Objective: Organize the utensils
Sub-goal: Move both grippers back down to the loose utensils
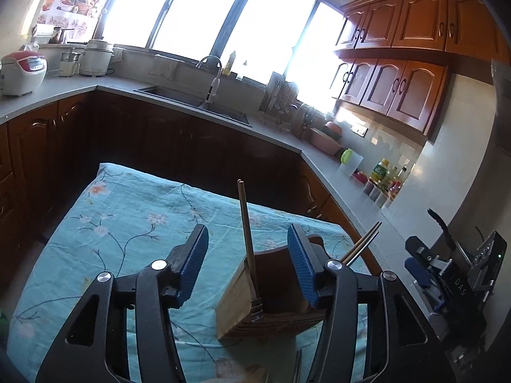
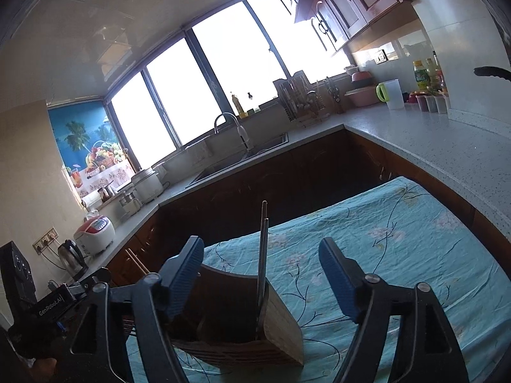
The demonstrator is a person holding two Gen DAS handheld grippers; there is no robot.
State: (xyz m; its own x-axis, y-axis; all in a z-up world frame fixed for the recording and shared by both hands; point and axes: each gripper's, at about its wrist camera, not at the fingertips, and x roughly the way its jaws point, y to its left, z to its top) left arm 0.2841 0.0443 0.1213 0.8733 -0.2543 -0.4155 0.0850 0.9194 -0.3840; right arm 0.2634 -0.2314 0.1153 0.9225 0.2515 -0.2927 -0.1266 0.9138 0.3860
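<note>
While both grippers' fingers [image 1: 198,255] gape, the wooden holder [image 1: 271,300] sits between them

Worktop [image 1: 57,287] is wearing a turquoise floral cloth [image 1: 134,217]. Wooden utensil holder [image 1: 236,300] is standing directly on the cloth, chopsticks [image 1: 247,239] leaning inside the holder.
</note>
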